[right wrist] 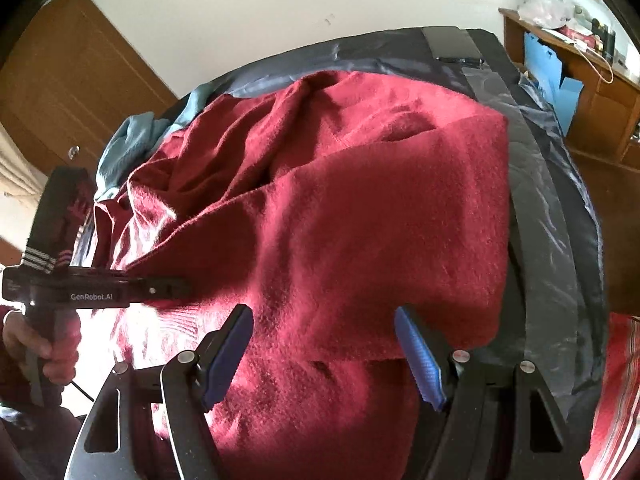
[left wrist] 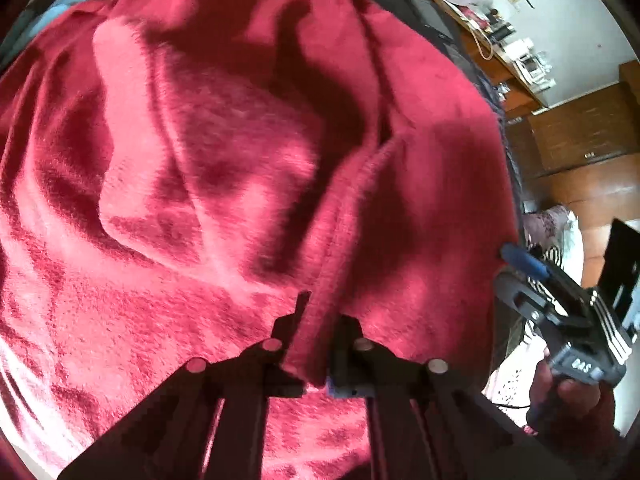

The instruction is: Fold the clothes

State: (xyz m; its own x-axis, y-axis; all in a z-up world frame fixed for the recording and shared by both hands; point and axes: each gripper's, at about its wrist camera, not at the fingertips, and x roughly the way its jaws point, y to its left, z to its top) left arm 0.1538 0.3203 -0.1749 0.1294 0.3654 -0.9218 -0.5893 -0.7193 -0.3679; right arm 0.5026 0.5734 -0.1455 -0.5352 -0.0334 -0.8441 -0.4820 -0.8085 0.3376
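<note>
The red garment (right wrist: 360, 220) filling the middle of both views is a fuzzy, matt knit cloth. Under it, at the right of the right-wrist view, the dark grey cover (right wrist: 560, 240) looks smooth and slightly glossy. The right gripper (right wrist: 324, 356) is matt black plastic with ribbed blue pads (right wrist: 420, 356). The cabinet (right wrist: 60, 100) at upper left is smooth brown wood.

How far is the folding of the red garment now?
Done: one flap of the red garment already lies over itself on the bed cover. In hand: the left gripper pinches a fabric edge; the right gripper is open above it. Left: the wrinkled far part and remaining folds.
</note>
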